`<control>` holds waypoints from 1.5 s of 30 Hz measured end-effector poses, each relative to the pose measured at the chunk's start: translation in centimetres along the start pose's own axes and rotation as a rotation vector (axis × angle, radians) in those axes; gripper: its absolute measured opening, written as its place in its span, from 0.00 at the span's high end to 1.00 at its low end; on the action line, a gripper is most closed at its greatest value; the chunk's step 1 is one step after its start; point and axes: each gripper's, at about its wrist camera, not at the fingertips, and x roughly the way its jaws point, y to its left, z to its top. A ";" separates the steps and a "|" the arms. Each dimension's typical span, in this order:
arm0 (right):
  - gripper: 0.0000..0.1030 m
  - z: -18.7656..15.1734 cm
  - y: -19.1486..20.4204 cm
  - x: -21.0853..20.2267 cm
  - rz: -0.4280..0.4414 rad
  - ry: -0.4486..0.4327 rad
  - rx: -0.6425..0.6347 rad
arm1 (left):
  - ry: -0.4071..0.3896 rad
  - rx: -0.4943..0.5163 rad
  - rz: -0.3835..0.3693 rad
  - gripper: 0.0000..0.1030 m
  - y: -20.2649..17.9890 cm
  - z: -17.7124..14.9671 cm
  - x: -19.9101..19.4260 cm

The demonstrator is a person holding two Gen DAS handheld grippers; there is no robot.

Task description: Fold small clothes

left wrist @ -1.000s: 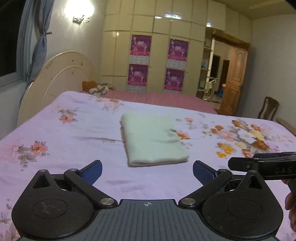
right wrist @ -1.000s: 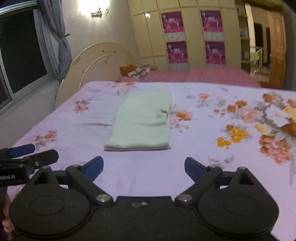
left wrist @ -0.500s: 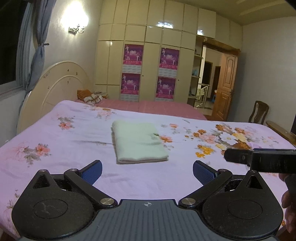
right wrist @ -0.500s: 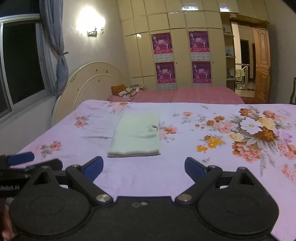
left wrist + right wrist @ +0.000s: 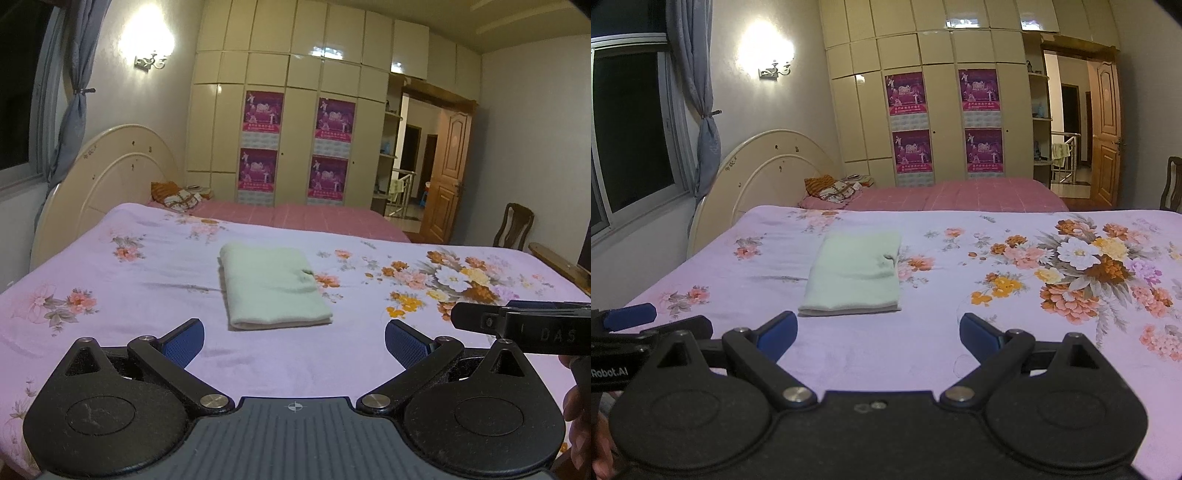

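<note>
Two black grippers with blue-padded fingers sit in front of me, both held above the near edge of the lilac floral bedspread [image 5: 155,280]. My left gripper [image 5: 293,338] has its jaws spread wide with nothing between them, and my right gripper [image 5: 878,330] is spread just as wide and equally empty. One pale green cloth [image 5: 271,286], folded into a flat rectangle, lies on the bedspread well ahead of both sets of fingertips, touching neither. From the right wrist view that cloth [image 5: 855,275] sits slightly left of centre, its thick folded edge facing me. Beyond it stands a cream wardrobe [image 5: 295,122] carrying four purple posters.
</note>
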 end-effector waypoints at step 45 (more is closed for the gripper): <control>0.08 0.1 0.6 0.4 -0.013 -0.024 -0.028 | -0.012 0.000 -0.008 0.00 0.5 0.4 1.1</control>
